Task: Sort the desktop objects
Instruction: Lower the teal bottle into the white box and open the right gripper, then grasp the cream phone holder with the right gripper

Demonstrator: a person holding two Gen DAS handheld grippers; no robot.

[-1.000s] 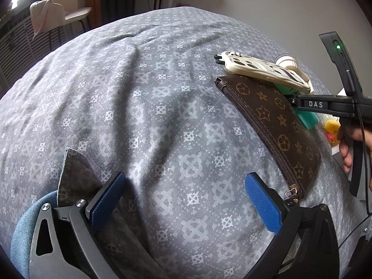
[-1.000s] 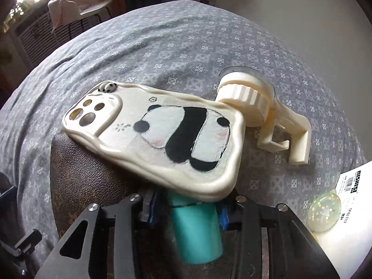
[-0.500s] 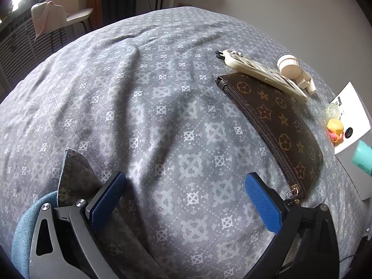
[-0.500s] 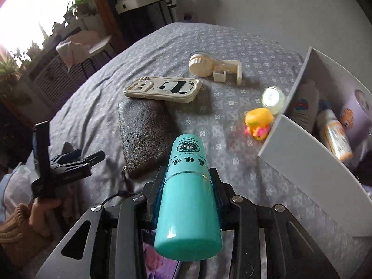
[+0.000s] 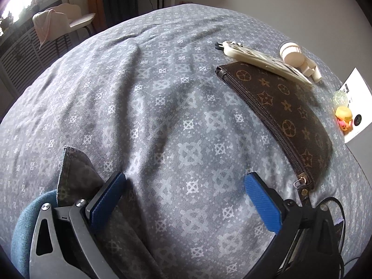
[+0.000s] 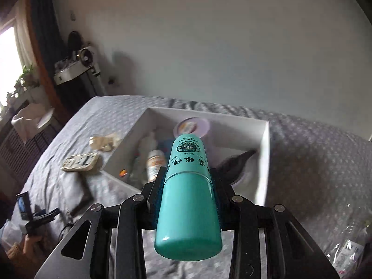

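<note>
My right gripper (image 6: pixel 188 174) is shut on a teal cylindrical bottle (image 6: pixel 188 200), held in the air in front of a white open box (image 6: pixel 264 162). In the box lie a lavender round tin (image 6: pixel 193 125), a small white bottle (image 6: pixel 154 162) and other items. My left gripper (image 5: pixel 184 197) is open just above the grey patterned cover, nothing between its blue pads. A brown monogram pouch (image 5: pixel 279 114), a cream panda phone case (image 5: pixel 260 61), a cream clamp holder (image 5: pixel 295 57), a yellow duck toy (image 5: pixel 344 117) and a clear ball (image 5: pixel 340 97) lie to its right.
A white card (image 5: pixel 355 107) lies under the duck at the cover's right edge. A clear plastic bag (image 6: pixel 348 253) sits at the lower right in the right wrist view. A chair with a pink cloth (image 5: pixel 51 25) stands beyond the bed. A person's hand holds the left gripper (image 6: pixel 37 216).
My right gripper has lifted the teal bottle from beside the phone case and swung it right, up over the white box. The left gripper has stayed in place, open.
</note>
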